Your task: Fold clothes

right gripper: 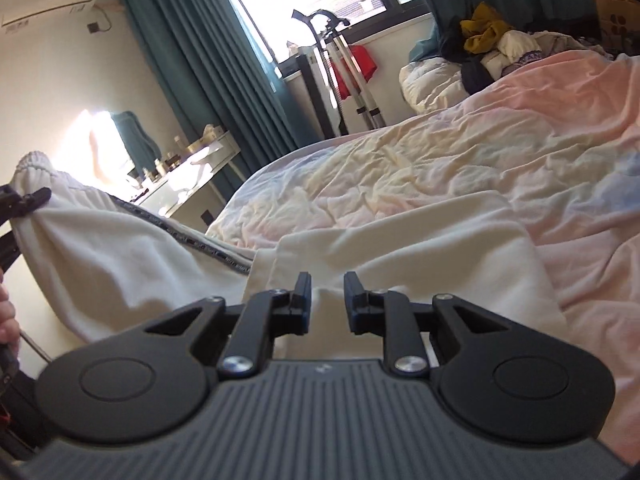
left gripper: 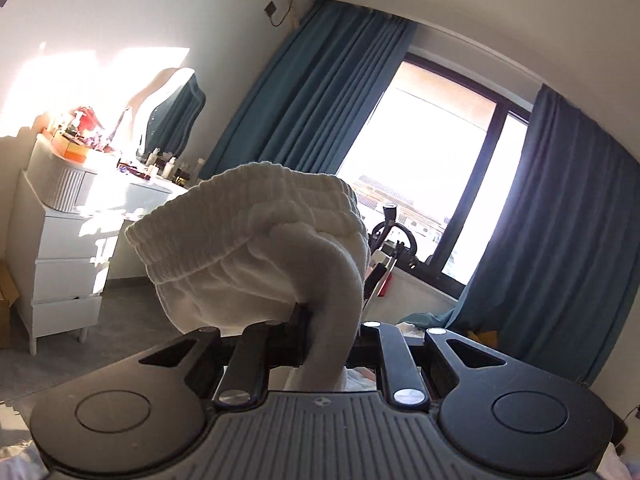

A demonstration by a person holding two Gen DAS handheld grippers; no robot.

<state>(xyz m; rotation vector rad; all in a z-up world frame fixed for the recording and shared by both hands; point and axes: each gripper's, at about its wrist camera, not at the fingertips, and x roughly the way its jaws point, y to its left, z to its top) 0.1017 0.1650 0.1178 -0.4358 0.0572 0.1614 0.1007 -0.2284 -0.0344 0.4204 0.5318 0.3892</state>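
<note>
With the left gripper [left gripper: 326, 320] clamped on the waistband of the white pants [right gripper: 132, 248], lifted off the bed [right gripper: 400, 168], and the right gripper [right gripper: 327, 300] pinching a cloth fold w/ a narrow gap, the bunched hem could slip out, prob. spoiling the fold.

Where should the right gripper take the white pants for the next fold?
Probably the free corner of the leg lying flat on the bed. The left gripper already pinches the white pants at the waistband, raised. That corner lies thin and open on two sides, so come in low from the right, one finger sliding under the edge.
</note>
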